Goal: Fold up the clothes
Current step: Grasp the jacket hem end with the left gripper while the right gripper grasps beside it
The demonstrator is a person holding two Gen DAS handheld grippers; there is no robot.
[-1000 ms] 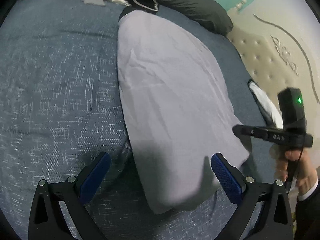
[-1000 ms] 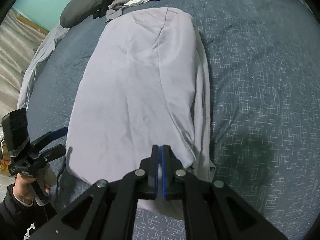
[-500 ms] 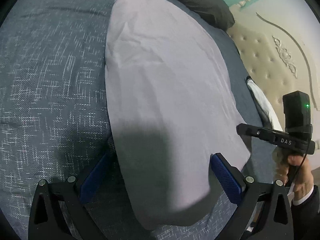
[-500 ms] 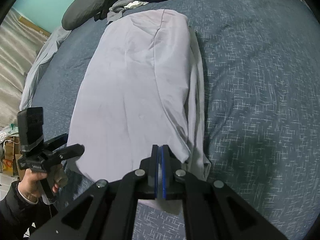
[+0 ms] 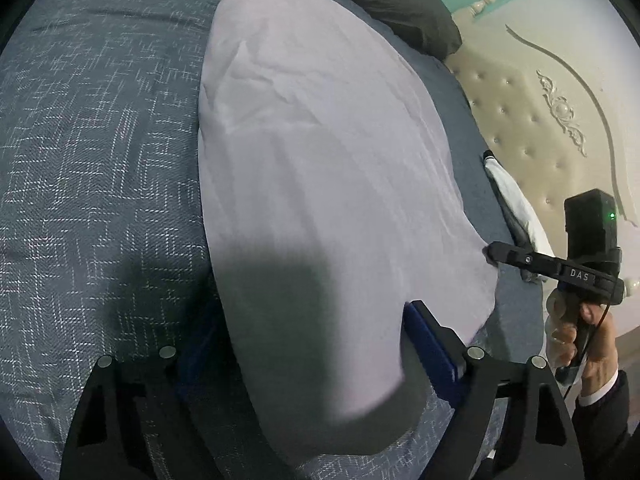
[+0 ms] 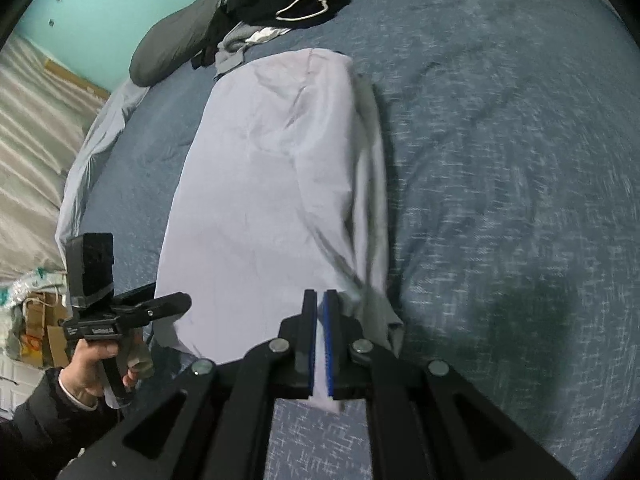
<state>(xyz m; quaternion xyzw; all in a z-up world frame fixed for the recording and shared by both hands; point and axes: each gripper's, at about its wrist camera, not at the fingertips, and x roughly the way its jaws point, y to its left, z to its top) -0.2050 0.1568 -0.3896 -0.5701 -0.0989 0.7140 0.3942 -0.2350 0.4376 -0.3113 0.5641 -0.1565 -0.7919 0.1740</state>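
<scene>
R gripper (image 6: 320,300): jaws pressed together, pinching near hem of lilac garment (image 6: 264,184) spread lengthwise on blue bedspread (image 6: 500,160). L gripper (image 5: 304,344): jaws spread wide, straddling garment's near edge.

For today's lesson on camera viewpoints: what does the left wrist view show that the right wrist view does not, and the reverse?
Only the left wrist view shows the cream tufted headboard and the left gripper with jaws wide apart astride the garment's near end.

Only the right wrist view shows the cardboard boxes and the right gripper with jaws shut on the garment's hem.

Both show the pale lavender garment on the blue bedspread, the dark pillow, and the other hand's gripper.
</scene>
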